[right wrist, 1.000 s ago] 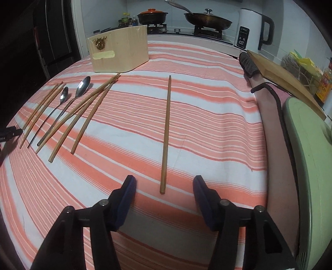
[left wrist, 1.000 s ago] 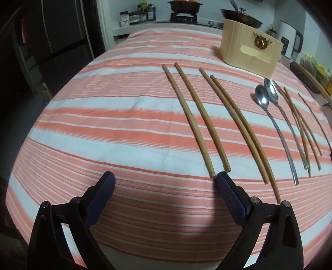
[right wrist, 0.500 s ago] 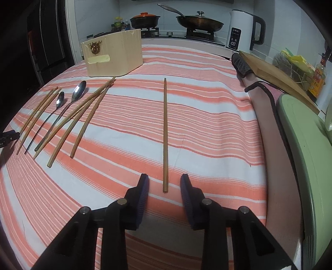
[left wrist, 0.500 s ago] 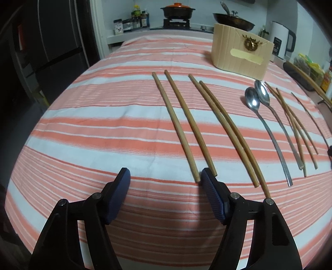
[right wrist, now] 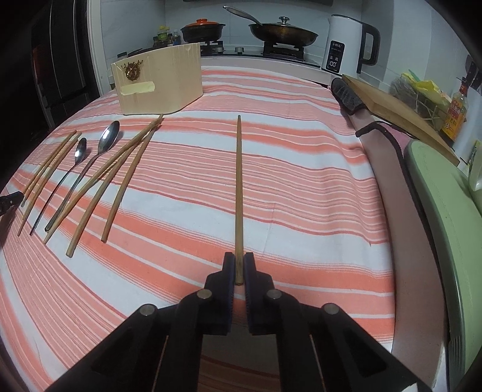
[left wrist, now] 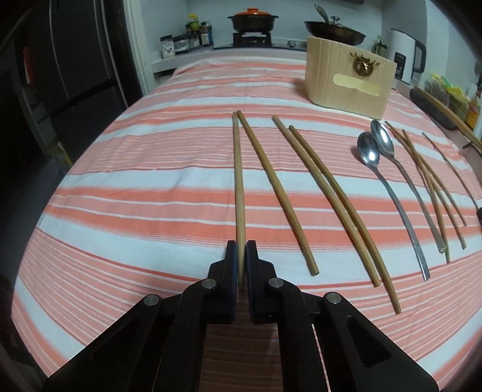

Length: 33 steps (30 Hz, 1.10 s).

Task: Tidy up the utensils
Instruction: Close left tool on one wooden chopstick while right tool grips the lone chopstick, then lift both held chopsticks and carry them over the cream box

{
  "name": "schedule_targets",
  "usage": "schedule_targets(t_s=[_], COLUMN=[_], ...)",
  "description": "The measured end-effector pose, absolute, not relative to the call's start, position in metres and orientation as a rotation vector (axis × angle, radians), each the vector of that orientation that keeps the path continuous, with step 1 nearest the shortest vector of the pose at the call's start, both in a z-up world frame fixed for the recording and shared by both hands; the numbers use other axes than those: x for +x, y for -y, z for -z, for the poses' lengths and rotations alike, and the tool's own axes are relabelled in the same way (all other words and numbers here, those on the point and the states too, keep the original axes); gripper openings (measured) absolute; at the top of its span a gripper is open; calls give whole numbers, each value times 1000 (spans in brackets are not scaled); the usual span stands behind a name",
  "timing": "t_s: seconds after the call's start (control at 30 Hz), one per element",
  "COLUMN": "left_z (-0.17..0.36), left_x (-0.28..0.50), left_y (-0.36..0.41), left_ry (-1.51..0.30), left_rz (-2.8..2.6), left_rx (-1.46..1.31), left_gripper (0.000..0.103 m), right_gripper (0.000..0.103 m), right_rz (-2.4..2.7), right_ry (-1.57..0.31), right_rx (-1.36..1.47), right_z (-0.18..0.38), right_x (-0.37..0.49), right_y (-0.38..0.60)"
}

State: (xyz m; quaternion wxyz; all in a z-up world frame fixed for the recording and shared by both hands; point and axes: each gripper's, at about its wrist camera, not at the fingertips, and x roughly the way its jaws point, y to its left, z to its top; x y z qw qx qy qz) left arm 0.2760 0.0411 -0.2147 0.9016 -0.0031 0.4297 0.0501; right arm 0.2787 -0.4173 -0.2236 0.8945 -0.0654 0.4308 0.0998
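Observation:
My left gripper (left wrist: 241, 250) is shut on the near end of a light wooden chopstick (left wrist: 238, 169), the leftmost of the row on the striped cloth. Beside it lie three more long chopsticks (left wrist: 319, 187), two metal spoons (left wrist: 388, 178) and several thin dark chopsticks (left wrist: 430, 181). My right gripper (right wrist: 239, 265) is shut on the near end of a lone dark chopstick (right wrist: 239, 187) that points away from me. The spoons (right wrist: 90, 162) and other chopsticks (right wrist: 120, 175) lie to its left. A wooden utensil box (left wrist: 349, 81) stands at the back, also in the right wrist view (right wrist: 159, 84).
The table has an orange and white striped cloth (left wrist: 150, 181). A stove with a pot (right wrist: 201, 28) and pan (right wrist: 283, 31), and a white kettle (right wrist: 349, 45), stand behind it. A cutting board (right wrist: 394, 108) and a green appliance (right wrist: 446, 211) are on the right.
Both grippers moved forward and closed. The left one shut on the leftmost chopstick's near end, the right one on the lone chopstick's near end.

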Motion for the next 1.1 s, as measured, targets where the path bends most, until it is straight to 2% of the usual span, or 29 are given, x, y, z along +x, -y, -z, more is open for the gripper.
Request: schedule_targets(t_s=[0.4,1.1], left_z=[198,70], left_x=[280,307], left_y=[-69,-109], left_ry=[-848,-622], left_rz=[-97,-42], left_rx=[-56,-54], left_gripper=[3,3], right_gripper=[6,6], right_rz=[-211,-188], right_ry=[-869,-612], right_rx=[-66,-16], right_z=[214,68], right_x=[293,296], right_y=[394,364])
